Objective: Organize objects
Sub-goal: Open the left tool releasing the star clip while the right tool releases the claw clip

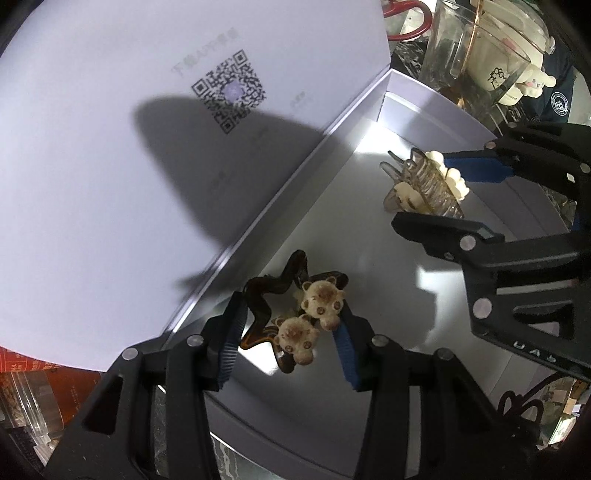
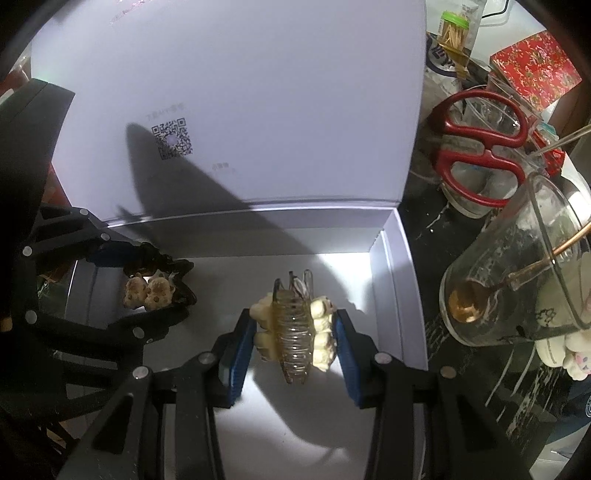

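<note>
A dark star-shaped hair clip with two plush bears (image 1: 295,314) lies inside an open white box (image 1: 424,110). My left gripper (image 1: 290,332) brackets it, jaws close on both sides, touching it. A clear claw clip with cream beads (image 2: 293,328) lies further right in the box. My right gripper (image 2: 293,345) brackets it, blue pads against its sides. The bear clip also shows in the right wrist view (image 2: 155,290), and the claw clip in the left wrist view (image 1: 424,184).
The box lid (image 2: 240,92) stands open behind, with a QR code (image 2: 173,137). Right of the box stand a glass cup with a gold spoon (image 2: 517,288), red scissors in a glass (image 2: 480,155), a toothpick jar (image 2: 456,29) and a red patterned box (image 2: 535,70).
</note>
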The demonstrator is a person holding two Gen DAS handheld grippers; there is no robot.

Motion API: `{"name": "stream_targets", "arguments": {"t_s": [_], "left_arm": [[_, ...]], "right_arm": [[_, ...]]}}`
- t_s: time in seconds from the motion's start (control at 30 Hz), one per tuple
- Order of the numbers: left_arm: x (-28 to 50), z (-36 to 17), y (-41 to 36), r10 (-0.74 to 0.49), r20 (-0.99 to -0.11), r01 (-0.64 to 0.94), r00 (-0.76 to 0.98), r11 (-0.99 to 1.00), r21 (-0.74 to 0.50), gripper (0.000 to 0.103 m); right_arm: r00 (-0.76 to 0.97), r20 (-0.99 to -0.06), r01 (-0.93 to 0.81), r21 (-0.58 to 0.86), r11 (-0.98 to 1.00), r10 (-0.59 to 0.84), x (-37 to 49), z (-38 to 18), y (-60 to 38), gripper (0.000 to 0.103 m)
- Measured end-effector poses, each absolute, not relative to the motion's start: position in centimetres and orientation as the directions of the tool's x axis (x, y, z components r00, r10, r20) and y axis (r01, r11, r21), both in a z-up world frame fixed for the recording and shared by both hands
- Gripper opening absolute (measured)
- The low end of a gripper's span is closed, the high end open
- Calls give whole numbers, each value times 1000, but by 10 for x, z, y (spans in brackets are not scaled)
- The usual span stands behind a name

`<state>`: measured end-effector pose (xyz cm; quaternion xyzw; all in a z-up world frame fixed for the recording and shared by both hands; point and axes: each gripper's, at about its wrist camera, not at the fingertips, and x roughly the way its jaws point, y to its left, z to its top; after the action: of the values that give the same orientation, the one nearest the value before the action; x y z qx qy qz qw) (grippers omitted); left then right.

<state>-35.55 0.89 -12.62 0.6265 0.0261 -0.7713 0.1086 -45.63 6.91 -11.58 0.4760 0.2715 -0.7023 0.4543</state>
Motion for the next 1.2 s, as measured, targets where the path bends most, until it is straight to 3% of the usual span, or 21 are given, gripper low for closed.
{"name": "stream_targets", "arguments": {"t_s": [0.13,0.23,0.37,0.77,1.2], "left_arm": [[-356,-125,10,-138,-974,199,-179,-975,102,44],[-356,-122,11,-142,-974,202,-177,-974,106,45],[-354,-117,13,-152,-973,207,-176,-972,114,48],[-346,-84,27,-183,-956,206,-230,-969,136,59],[-330,-36,41,-194,-932,209,-305,-969,133,60]], "right_arm": [[-149,-917,889,39,-456,-369,-461,-115,71,44],[-158,-919,882,32,-469,-361,-464,-113,74,52],[-167,-919,878,26,-478,-356,-468,-108,79,54],[-224,-905,857,-7,-516,-361,-468,-68,93,55],[-283,-888,828,-36,-559,-363,-422,-13,126,55]]}}
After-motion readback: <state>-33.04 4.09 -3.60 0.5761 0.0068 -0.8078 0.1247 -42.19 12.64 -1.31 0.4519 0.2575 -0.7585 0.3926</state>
